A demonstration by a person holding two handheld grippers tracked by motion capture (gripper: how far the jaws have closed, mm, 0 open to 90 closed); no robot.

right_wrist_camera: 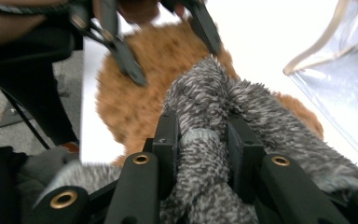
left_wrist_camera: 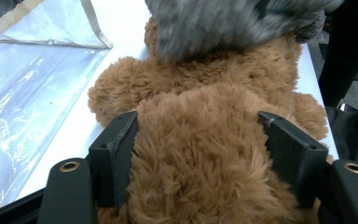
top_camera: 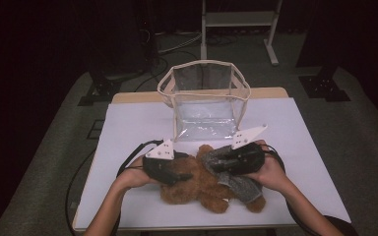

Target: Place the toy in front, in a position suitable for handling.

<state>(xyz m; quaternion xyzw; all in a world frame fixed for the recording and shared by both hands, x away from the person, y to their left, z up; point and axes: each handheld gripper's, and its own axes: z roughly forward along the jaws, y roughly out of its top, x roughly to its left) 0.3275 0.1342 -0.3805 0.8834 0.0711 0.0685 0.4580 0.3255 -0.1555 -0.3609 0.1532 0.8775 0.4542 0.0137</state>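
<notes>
Two grippers work one brown plush teddy bear (top_camera: 202, 184) lying on the white table (top_camera: 315, 162) before the clear plastic bag (top_camera: 204, 101). My left gripper (left_wrist_camera: 198, 140) clamps its body; my right gripper (right_wrist_camera: 200, 140) pinches the grey knitted garment (right_wrist_camera: 214, 107). Next, I'd pull the knit along while holding the bear firm.

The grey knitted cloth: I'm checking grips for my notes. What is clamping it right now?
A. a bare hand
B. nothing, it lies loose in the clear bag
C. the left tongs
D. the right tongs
D: in the right gripper view, the right tongs are pinched on a fold of the grey knitted cloth, while the left tongs straddle the brown teddy bear.
</notes>
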